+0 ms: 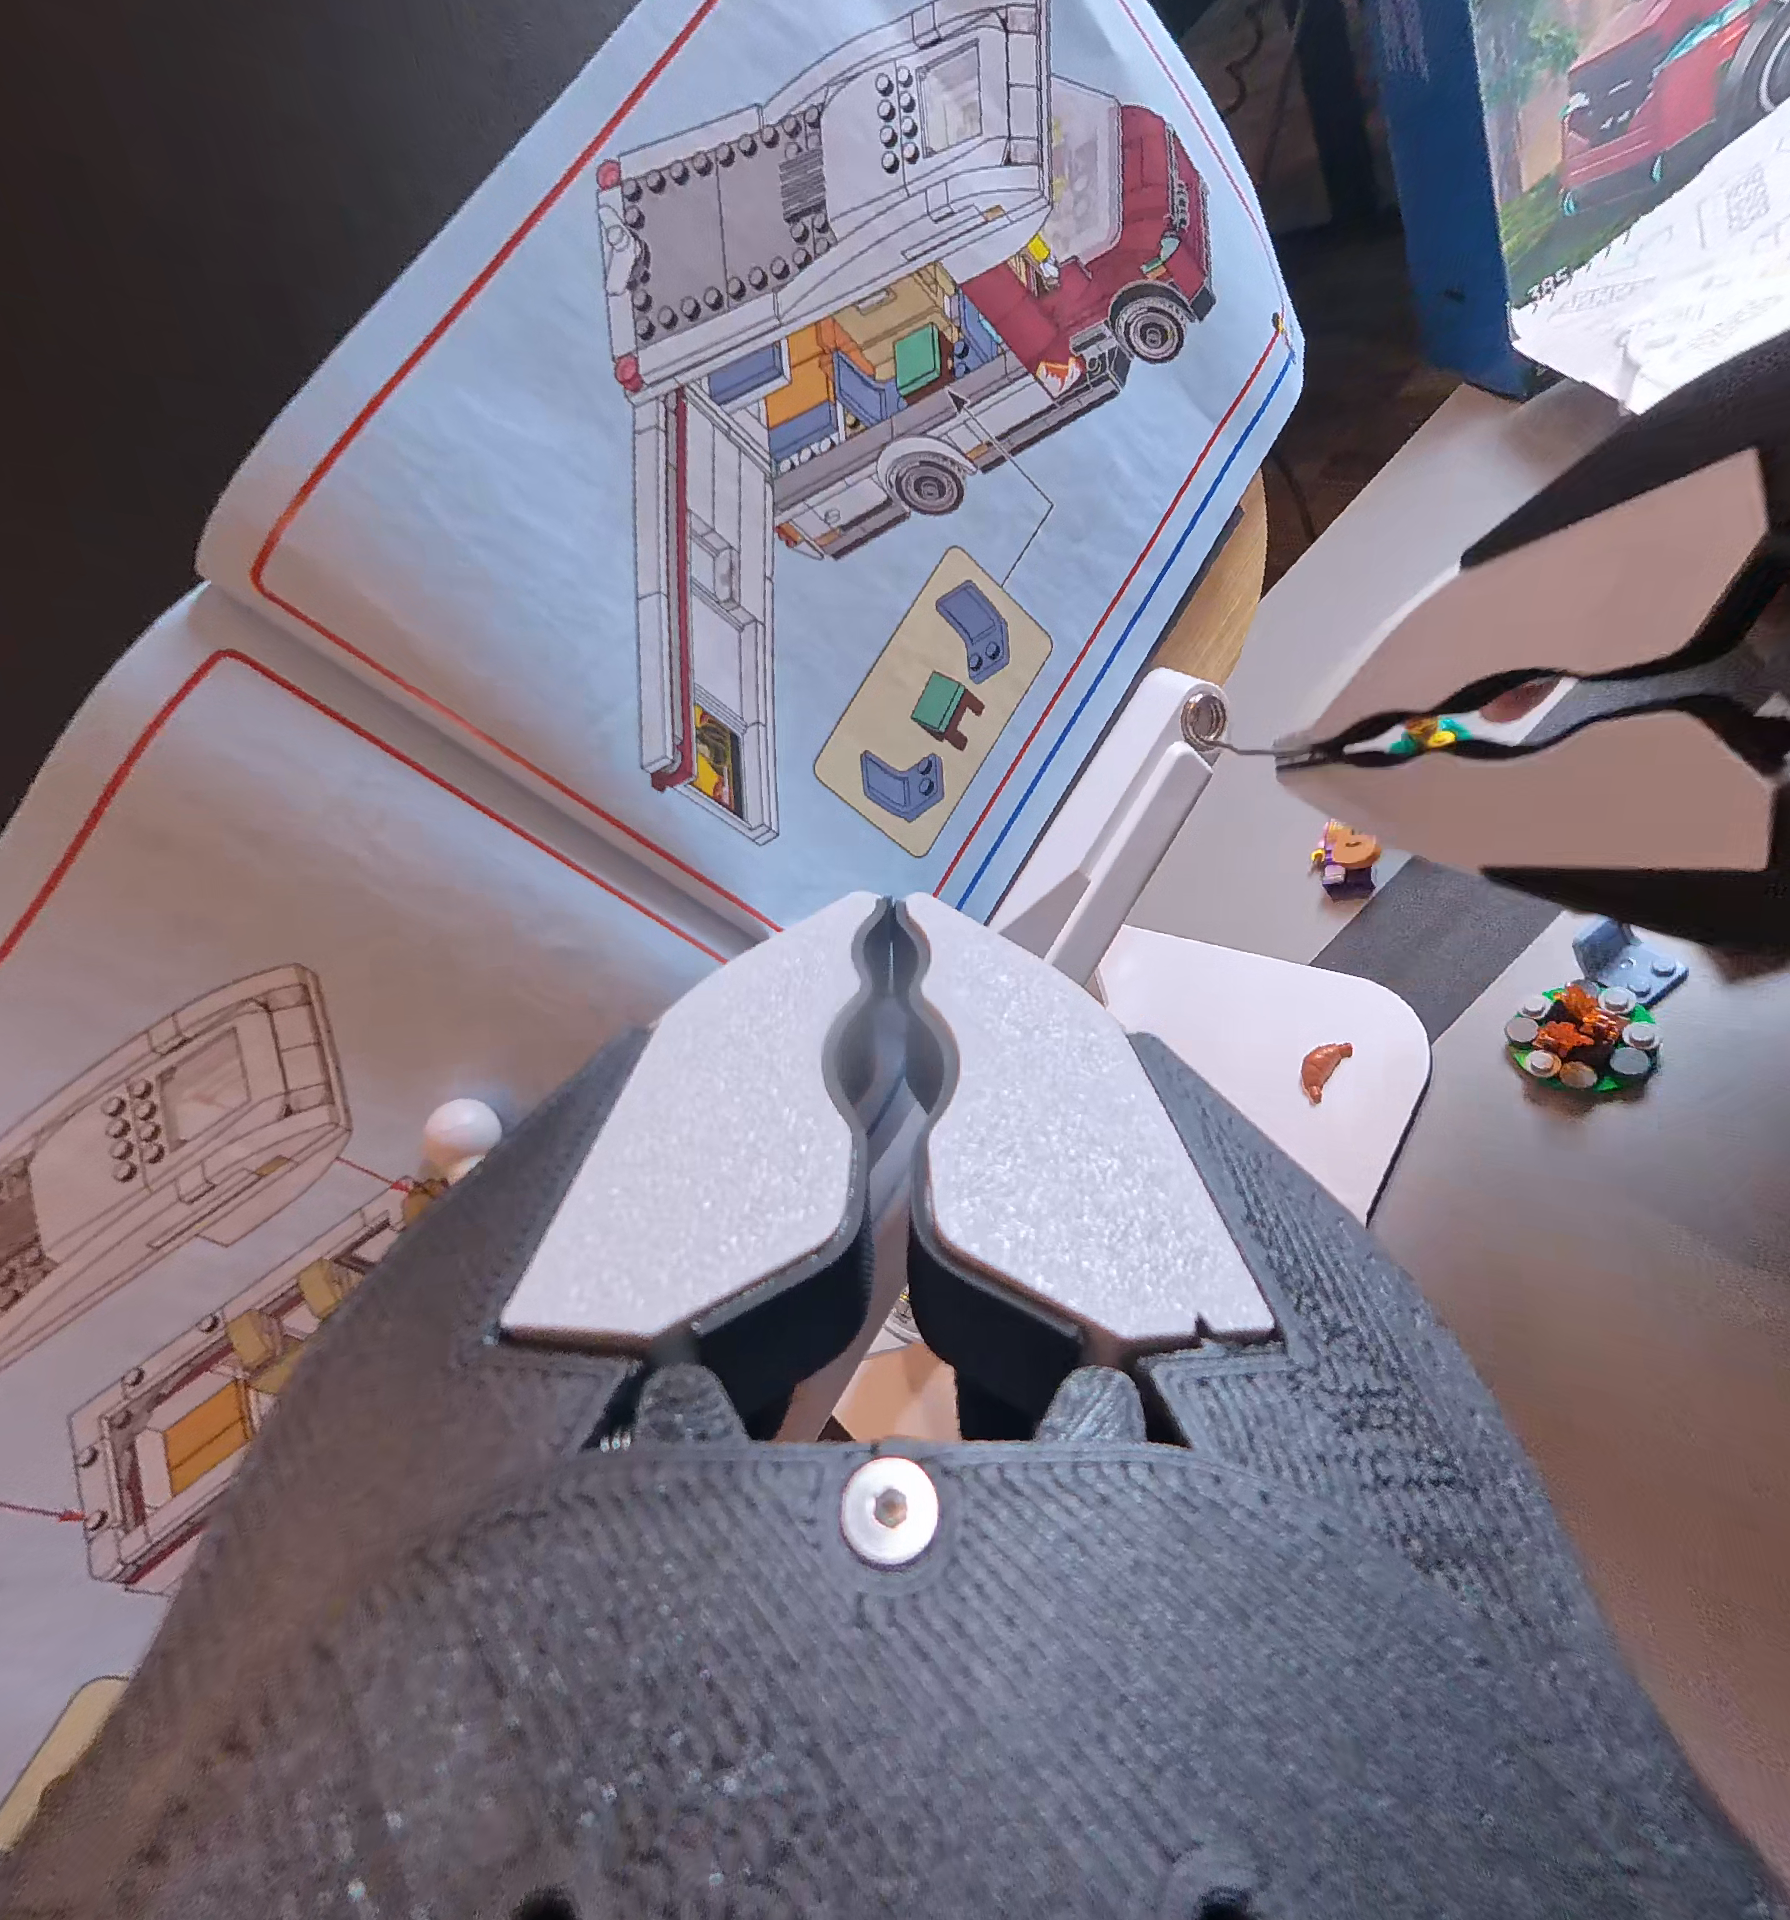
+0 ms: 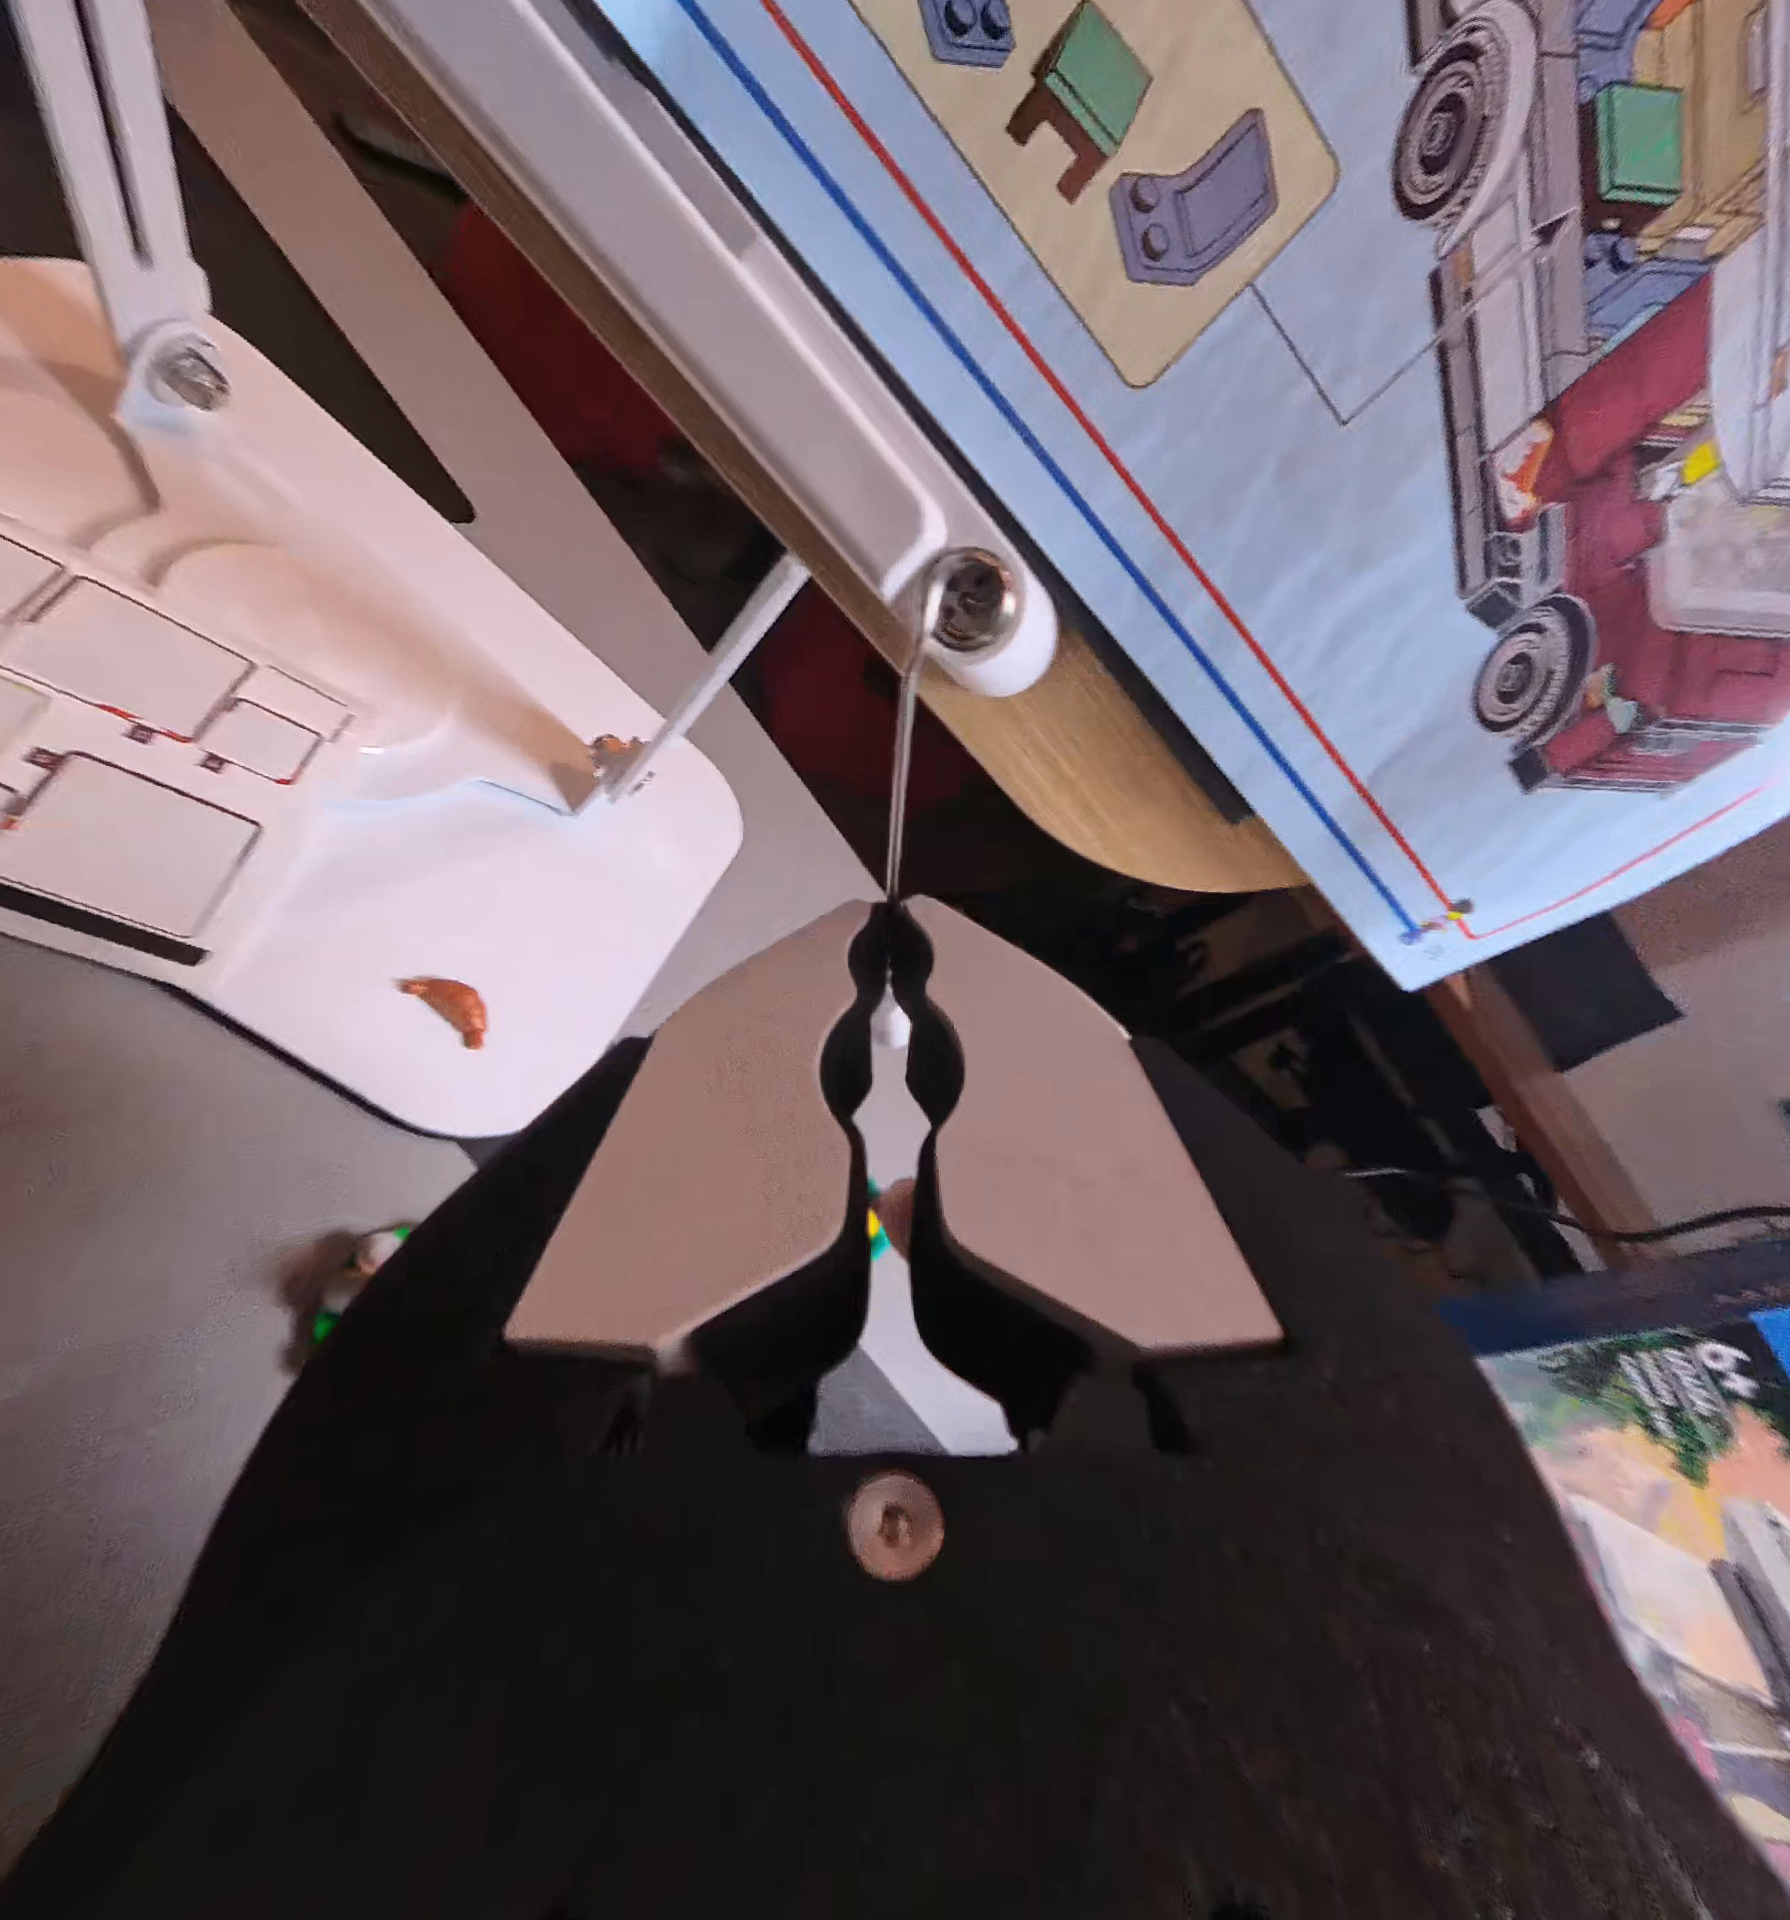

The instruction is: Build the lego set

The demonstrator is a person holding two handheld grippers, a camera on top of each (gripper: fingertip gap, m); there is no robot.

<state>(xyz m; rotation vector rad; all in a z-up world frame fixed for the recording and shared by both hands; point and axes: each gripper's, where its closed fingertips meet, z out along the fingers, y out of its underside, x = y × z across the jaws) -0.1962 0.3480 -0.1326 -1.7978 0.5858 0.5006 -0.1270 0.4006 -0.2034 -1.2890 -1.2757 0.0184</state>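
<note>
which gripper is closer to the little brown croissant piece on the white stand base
Hard to call; the left, by a little. The left gripper is shut just left of the croissant. The right gripper is above it, shut on the stand's thin wire arm.

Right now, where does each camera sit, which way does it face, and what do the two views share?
Left wrist view: sits on the left gripper, faces along its shut fingers at the open booklet on a white stand; the right gripper shows at right.
Right wrist view: sits on the right gripper, faces the stand's wire arm, pinched at its fingertips, below the booklet.
Shared: booklet, stand, wire arm, brown croissant piece.
</note>
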